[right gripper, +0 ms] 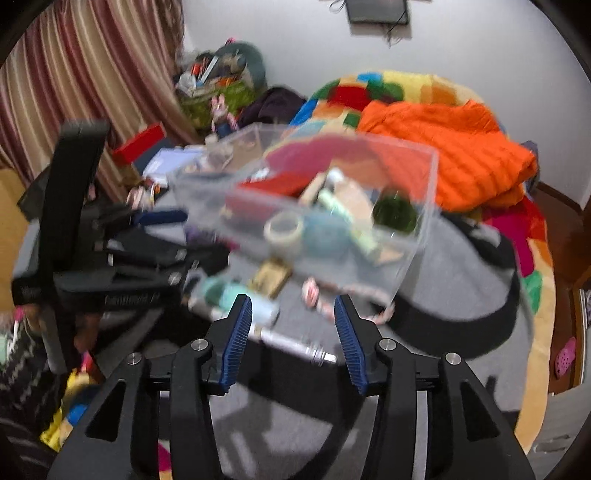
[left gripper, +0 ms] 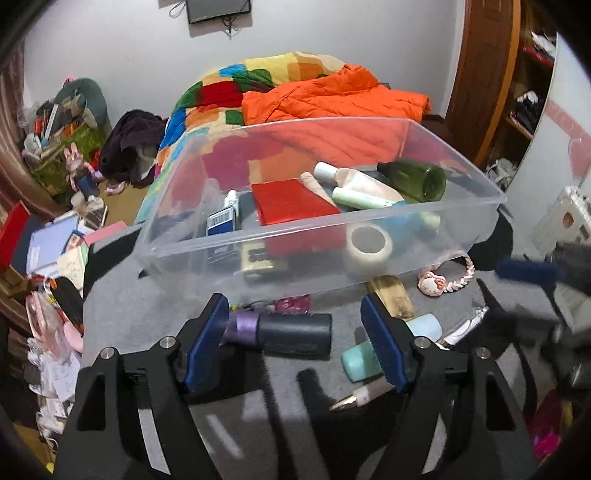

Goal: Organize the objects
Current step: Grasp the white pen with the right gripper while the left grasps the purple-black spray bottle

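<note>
- The right wrist view is smeared by motion: the clear bin and what lies in it cannot be made out.
- The other claw shows only as a blurred blue pad at the left wrist view's edge.
- The wall screen is cut off at the top.

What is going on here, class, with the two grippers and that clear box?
A person is tidying small items into a clear plastic bin on a grey surface. The bin already holds a green bottle, a tape roll and a red packet. Both grippers are open and empty: the left gripper hovers over a black case, the right gripper over a silver tube.
</note>
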`<state>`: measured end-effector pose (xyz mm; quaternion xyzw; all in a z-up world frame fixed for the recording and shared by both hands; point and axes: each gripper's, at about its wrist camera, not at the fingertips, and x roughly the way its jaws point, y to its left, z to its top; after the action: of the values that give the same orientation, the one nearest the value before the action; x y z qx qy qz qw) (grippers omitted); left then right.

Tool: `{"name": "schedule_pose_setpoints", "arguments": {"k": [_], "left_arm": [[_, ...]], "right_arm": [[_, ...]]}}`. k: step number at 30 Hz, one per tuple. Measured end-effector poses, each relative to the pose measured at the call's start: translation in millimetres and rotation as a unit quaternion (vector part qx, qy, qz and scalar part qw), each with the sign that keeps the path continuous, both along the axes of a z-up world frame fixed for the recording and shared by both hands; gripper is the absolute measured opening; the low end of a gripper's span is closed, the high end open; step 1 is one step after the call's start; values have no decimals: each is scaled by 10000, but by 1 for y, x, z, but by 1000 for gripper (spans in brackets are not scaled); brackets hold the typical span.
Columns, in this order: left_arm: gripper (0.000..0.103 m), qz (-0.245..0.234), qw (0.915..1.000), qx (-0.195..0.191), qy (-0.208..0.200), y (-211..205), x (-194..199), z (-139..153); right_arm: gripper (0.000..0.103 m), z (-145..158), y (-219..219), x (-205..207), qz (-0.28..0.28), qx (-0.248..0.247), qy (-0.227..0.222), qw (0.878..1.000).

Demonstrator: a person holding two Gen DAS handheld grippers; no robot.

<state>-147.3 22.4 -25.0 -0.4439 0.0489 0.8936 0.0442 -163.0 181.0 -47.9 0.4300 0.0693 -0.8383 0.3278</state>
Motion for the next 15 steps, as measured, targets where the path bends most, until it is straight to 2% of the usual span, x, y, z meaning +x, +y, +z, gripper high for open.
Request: {"name": "schedule_pose_setpoints", "arguments": {"k": [2,5,8,15], "left_arm": [[74,-41,9999,-117,26,6,-2,-2],[73,-190,9998,-81,14,11,-4,-5],[60,-376,9991,35,-176,13,-5,-9],[51,-609,9979,35,-230,4,14,-3]], "right_arm": [[43,-9,-3,0,149,47,-131,9998],[43,-21,-11,-1,363,152,-237,9989],[43,-27,-17,0,466,247,-239,9983],[43,-27,-12,6,649,188,-437,9968]]}}
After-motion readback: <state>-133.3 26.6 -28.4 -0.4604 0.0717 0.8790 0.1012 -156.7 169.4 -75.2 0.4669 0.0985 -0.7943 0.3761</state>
